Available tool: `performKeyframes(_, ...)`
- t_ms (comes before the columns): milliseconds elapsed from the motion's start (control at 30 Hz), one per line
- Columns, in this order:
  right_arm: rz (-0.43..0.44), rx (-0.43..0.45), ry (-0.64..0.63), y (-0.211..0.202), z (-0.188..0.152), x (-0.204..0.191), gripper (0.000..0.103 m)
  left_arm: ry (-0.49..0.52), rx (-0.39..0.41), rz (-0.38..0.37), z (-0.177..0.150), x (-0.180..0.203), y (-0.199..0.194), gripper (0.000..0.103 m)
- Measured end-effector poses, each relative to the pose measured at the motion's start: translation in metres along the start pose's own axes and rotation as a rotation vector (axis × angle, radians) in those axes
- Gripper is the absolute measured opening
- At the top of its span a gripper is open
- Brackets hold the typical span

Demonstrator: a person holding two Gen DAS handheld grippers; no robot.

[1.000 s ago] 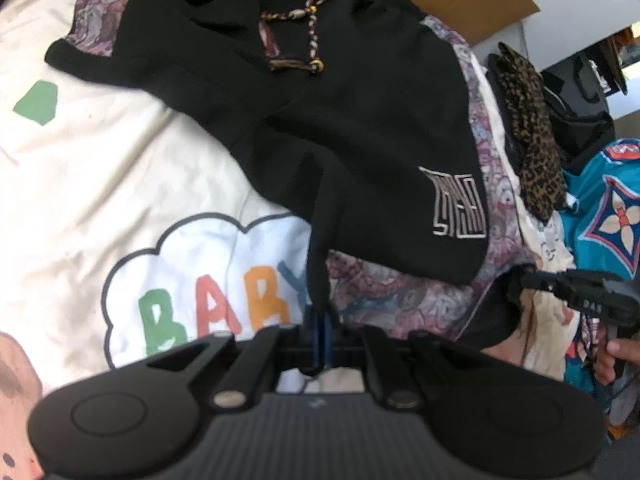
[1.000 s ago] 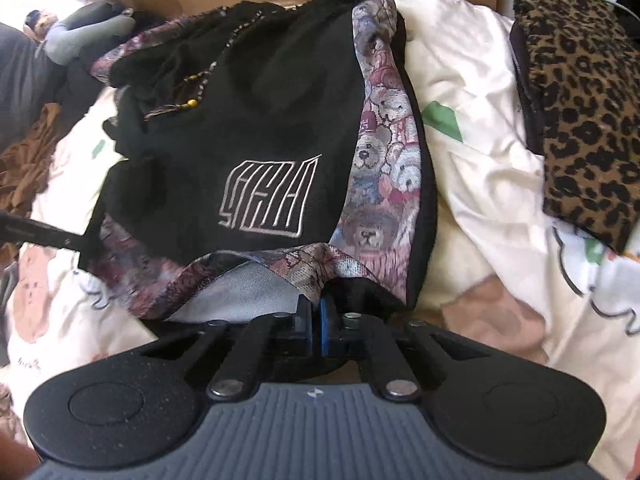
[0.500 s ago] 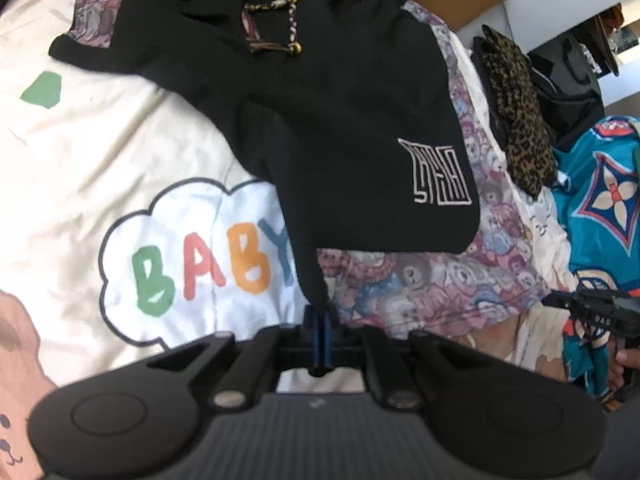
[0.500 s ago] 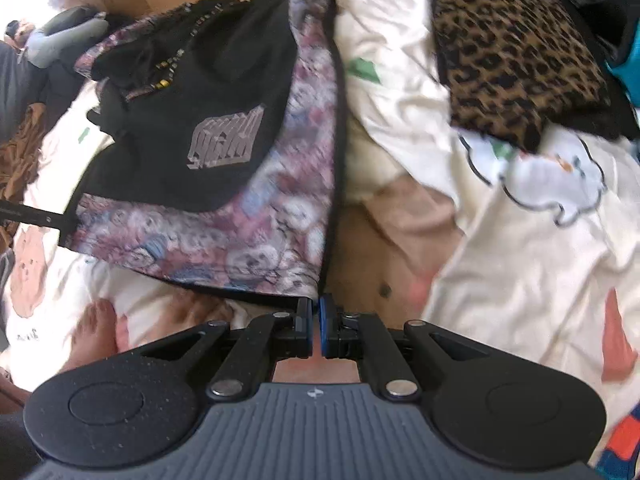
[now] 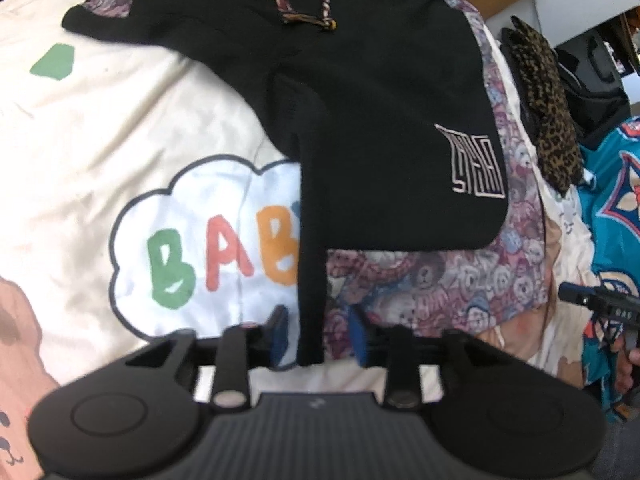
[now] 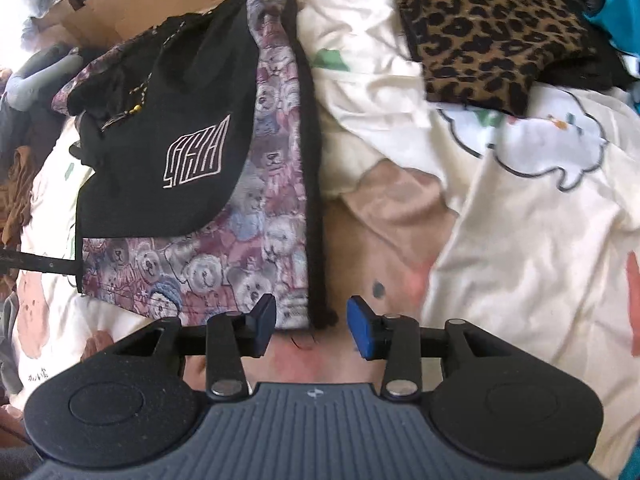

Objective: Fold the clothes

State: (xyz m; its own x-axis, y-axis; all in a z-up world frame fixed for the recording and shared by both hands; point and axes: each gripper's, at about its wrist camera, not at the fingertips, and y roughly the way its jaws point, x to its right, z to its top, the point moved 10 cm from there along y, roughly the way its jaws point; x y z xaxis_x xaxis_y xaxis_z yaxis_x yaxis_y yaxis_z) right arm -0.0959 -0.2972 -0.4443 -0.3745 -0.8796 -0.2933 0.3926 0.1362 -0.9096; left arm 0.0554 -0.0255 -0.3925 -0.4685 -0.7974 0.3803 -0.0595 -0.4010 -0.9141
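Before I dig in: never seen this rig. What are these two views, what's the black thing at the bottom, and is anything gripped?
No robot: a person holds a two-finger gripper in each hand, each carrying a fisheye camera looking along its fingers. The black body at the bottom of each view is that gripper itself. The left gripper and right gripper have both just been opening. A black strip of the black garment, which has teddy-bear print panels, lies between the left pads; its black edge lies between the right ones. Neither is pinched, so nothing is held. The garment rests on a cream bedsheet printed "BABY". A leopard-print cloth lies beside it.
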Motion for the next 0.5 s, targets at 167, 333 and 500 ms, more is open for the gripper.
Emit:
performKeyframes(167,0.010,-0.060,0.016,0.029,0.000,-0.001,0.047,0.016,-0.006,-0.002,0.001,0.001,0.012,0.049)
performKeyframes(333,0.064,-0.107,0.088,0.044,-0.003,0.003,0.006,0.029,-0.042,-0.016,-0.002,0.006,0.024,0.016)
performKeyframes(500,0.083,-0.114,0.038,0.029,0.000,-0.001,0.004,0.015,-0.089,-0.138,-0.002,0.028,0.019,0.003)
